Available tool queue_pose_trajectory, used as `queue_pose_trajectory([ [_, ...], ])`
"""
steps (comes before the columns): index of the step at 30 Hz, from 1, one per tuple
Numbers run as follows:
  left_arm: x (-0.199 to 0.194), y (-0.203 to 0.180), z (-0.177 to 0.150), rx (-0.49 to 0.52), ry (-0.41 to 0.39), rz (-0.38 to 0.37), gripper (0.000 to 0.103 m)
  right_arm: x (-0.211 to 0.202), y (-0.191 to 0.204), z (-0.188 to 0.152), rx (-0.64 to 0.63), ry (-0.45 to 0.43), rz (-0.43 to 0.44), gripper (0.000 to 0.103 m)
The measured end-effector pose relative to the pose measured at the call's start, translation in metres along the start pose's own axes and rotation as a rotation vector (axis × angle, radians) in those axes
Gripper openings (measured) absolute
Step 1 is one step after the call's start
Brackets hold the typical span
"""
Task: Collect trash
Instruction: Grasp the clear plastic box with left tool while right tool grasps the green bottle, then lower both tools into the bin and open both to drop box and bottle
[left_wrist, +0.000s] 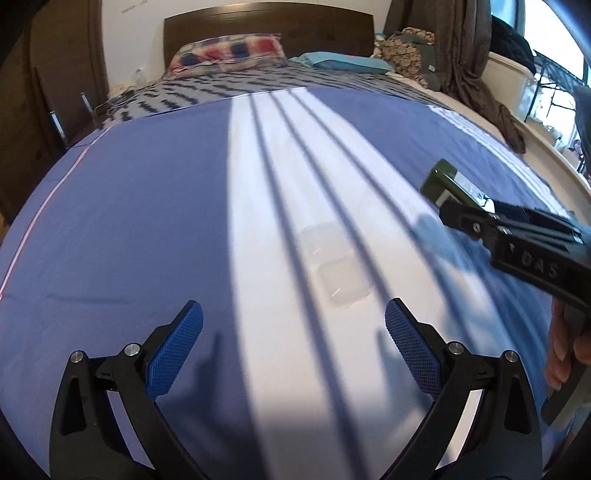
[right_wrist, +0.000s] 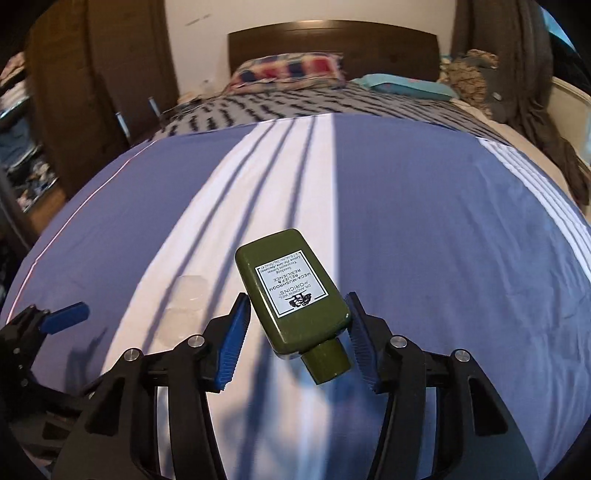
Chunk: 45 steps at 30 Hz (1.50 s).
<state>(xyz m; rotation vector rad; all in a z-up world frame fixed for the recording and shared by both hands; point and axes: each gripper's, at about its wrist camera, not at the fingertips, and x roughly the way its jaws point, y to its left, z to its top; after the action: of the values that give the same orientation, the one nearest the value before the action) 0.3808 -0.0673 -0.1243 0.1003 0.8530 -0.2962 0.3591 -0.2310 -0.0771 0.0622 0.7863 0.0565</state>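
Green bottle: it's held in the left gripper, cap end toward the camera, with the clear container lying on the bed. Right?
Not quite. The right wrist view shows the green bottle between the pads of the right gripper, not the left. The left gripper is open with nothing in it. The cap does face the camera, and the clear container lies on the bed.

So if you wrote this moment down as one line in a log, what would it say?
right gripper: green bottle between its pads, above bed | left gripper: open, empty | clear container: lying on blue sheet
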Motion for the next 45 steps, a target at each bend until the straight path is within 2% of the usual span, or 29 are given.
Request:
queue_pose_trajectory([
  [3, 0.016, -0.012, 0.011, 0.006, 0.0, -0.006, 0.081, -0.003, -0.014, -0.003, 0.014, -0.01, -0.016, 0.052],
  [5, 0.028, -0.016, 0.016, 0.005, 0.011, 0.002, 0.071, -0.005, -0.022, -0.006, 0.021, -0.017, -0.014, 0.052],
  [7, 0.041, -0.019, 0.019, 0.0, 0.042, 0.0, 0.054, -0.009, -0.027, -0.009, 0.029, -0.023, -0.009, 0.052],
  [9, 0.046, -0.022, 0.018, 0.006, 0.05, -0.001, 0.049, -0.011, -0.028, -0.01, 0.028, -0.031, -0.012, 0.052],
  [11, 0.045, -0.024, 0.015, 0.019, 0.049, -0.01, 0.036, -0.015, -0.026, -0.015, 0.022, -0.034, -0.012, 0.052],
  [12, 0.043, -0.024, 0.014, 0.021, 0.049, -0.011, 0.033, -0.017, -0.026, -0.016, 0.021, -0.034, -0.012, 0.052],
  [19, 0.009, -0.031, -0.012, 0.051, 0.04, -0.029, 0.032, -0.049, -0.014, -0.045, -0.002, -0.022, -0.026, 0.052],
  [26, -0.08, -0.04, -0.073, 0.071, -0.01, -0.049, 0.032, -0.116, -0.002, -0.093, -0.014, -0.044, -0.027, 0.052],
  [33, -0.166, -0.055, -0.138, 0.087, -0.052, -0.08, 0.033, -0.191, 0.013, -0.158, -0.021, -0.053, -0.031, 0.052],
  [37, -0.204, -0.064, -0.175, 0.089, -0.071, -0.093, 0.033, -0.22, 0.021, -0.192, -0.024, -0.049, -0.025, 0.052],
  [40, -0.217, -0.071, -0.206, 0.081, -0.064, -0.108, 0.033, -0.232, 0.026, -0.221, -0.015, -0.033, 0.0, 0.052],
  [45, -0.217, -0.086, -0.266, 0.073, 0.002, -0.133, 0.033, -0.234, 0.029, -0.267, 0.006, 0.03, 0.028, 0.052],
])
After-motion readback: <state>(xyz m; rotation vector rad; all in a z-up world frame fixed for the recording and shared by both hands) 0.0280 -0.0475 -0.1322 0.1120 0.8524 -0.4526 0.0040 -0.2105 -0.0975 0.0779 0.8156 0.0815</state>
